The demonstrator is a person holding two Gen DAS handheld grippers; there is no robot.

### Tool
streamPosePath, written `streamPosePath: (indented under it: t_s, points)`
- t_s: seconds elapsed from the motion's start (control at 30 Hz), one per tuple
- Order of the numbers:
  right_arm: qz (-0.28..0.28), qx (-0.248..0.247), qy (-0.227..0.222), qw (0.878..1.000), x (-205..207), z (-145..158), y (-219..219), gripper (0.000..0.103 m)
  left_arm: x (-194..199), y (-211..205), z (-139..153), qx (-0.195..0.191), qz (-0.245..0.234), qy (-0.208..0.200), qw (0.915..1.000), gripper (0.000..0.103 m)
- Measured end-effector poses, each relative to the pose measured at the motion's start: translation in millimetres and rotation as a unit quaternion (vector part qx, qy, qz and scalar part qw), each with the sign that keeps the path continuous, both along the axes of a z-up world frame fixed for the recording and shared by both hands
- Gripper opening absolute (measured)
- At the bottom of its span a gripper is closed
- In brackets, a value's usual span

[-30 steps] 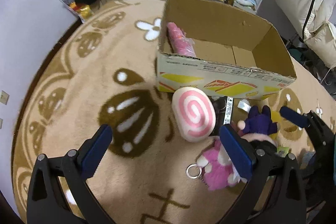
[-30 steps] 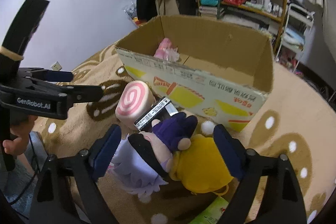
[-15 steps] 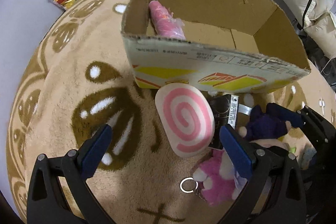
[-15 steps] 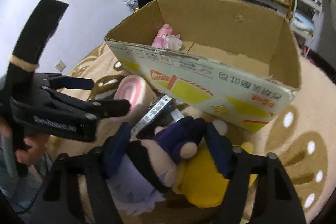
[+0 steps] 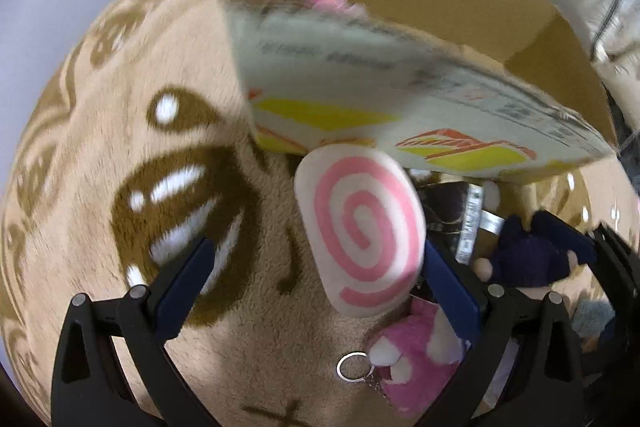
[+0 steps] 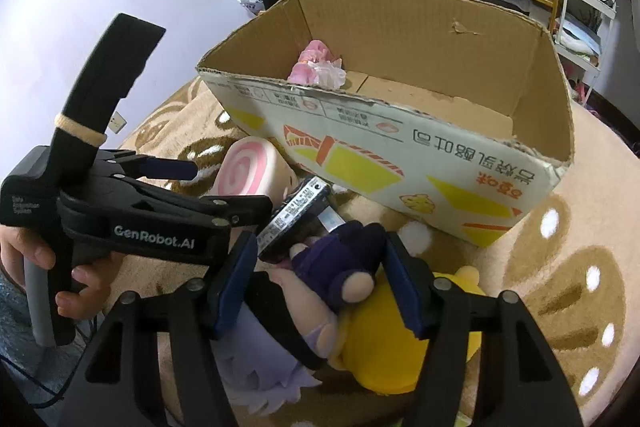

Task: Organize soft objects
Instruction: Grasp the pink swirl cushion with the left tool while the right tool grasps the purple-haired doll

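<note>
Two claws work the pile of soft toys beside the cardboard box (image 6: pixel 400 131), and both have closed in over the last second. The spiral cushion (image 5: pixel 360 231) stands on the rug (image 5: pixel 100 187) against the box's front wall; the left claw (image 5: pixel 316 279), which a second ago hung well back from it, has pushed forward so that its spread blue pads now flank the cushion, the right pad touching or nearly touching its edge and the left pad apart from it. It has not pinched yet. The right claw (image 6: pixel 320 279) has narrowed from a wide spread and now has the purple doll (image 6: pixel 336 267) between its pads, apparently pressing its dark upper part, though a firm grip cannot be confirmed. The doll lies on a yellow plush (image 6: pixel 384 343), with a pink plush (image 5: pixel 412 359) on a key ring just beside it and a black barcoded pack (image 6: pixel 296 215) wedged between doll and cushion.

Judging by this, two pickups are starting together, each toy bound for the box.

The box sits open-topped on the rug, right behind the pile. Only one pink toy (image 6: pixel 316 67) shows in it, at the far left corner; the visible remainder of its floor is bare cardboard
</note>
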State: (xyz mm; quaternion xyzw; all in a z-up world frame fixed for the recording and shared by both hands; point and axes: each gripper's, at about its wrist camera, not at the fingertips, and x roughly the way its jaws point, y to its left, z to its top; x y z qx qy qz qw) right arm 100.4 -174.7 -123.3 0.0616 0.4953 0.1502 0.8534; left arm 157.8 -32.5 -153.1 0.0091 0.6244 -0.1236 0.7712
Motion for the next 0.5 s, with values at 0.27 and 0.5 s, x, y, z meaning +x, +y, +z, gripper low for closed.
streamPosePath:
  t_s: [0.27, 0.5]
  points:
    - [-0.004, 0.004, -0.001, 1.000, 1, 0, -1, 0.067, 3, -3, -5, -0.042, -0.009, 0.012, 0.9990, 0.064]
    - [-0.005, 0.007, 0.011, 1.000, -1, -2, -2, 0.034, 3, -12, -2, -0.047, -0.026, 0.008, 0.9985, 0.033]
